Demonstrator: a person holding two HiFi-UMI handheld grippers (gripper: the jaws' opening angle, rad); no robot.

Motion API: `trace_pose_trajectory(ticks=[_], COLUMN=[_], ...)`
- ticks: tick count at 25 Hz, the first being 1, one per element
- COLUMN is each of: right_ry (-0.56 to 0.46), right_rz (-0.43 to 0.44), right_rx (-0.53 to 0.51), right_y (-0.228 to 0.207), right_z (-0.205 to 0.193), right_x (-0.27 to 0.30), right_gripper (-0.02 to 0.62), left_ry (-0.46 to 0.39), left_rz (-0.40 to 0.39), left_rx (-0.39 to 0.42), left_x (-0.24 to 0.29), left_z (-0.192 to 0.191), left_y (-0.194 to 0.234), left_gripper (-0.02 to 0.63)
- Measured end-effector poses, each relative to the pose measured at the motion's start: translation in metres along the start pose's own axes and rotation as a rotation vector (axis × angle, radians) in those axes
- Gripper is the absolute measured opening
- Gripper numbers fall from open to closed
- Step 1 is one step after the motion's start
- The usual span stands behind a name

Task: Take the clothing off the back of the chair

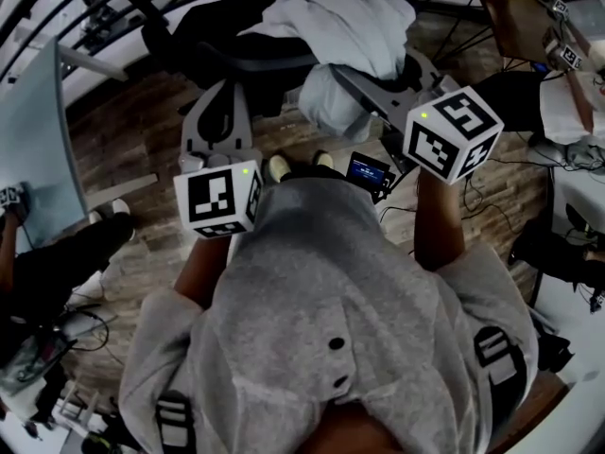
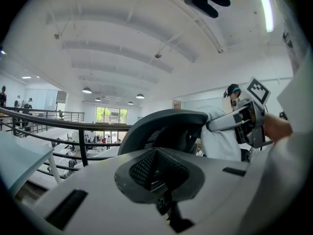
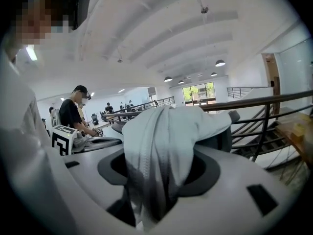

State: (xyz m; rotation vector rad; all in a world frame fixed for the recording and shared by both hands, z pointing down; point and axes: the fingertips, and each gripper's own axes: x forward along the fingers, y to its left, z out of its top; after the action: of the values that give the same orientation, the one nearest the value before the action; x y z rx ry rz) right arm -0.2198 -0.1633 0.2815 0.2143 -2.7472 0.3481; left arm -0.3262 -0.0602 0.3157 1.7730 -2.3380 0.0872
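In the head view, we see the pale garment (image 1: pixel 345 12) draped over the back of the chair (image 1: pixel 255 64). The right gripper (image 1: pixel 352 81) reaches its hanging fold, and the left gripper (image 1: pixel 219 97) sits beside the chair back, off the cloth.

In the left gripper view, the jaws are together and empty, facing the chair.

In the right gripper view, the jaws pinch a bunched fold of the garment hanging from the chair's top.

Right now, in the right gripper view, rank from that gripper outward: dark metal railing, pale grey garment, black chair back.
1. Pale grey garment, between the jaws.
2. Black chair back, just behind.
3. Dark metal railing, far right.
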Motion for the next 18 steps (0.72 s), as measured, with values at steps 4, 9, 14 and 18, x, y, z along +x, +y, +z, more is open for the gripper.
trace_pose_trajectory(ticks=[4, 9, 14, 18], right_ry=[-0.004, -0.099, -0.279, -0.432], right_rz=[-0.025, -0.119, -0.230, -0.311], right_rx=[0.023, -0.012, 0.021, 0.020], right_y=[-0.018, -0.021, -0.026, -0.030], right_z=[0.004, 0.010, 0.019, 0.044], right_x=[-0.014, -0.021, -0.041, -0.064], right_gripper=[0.112, 0.092, 0.087, 0.084], left_ry=[0.008, -0.001, -0.023, -0.036], left_rz=[-0.017, -0.062, -0.110, -0.140], left_rx=[0.009, 0.022, 0.023, 0.037], left_x=[0.008, 0.012, 0.009, 0.006], left_z=[0.006, 0.008, 0.004, 0.007], left_y=[-0.003, -0.019, -0.033, -0.042], left_gripper=[0.009, 0.009, 0.009, 0.009])
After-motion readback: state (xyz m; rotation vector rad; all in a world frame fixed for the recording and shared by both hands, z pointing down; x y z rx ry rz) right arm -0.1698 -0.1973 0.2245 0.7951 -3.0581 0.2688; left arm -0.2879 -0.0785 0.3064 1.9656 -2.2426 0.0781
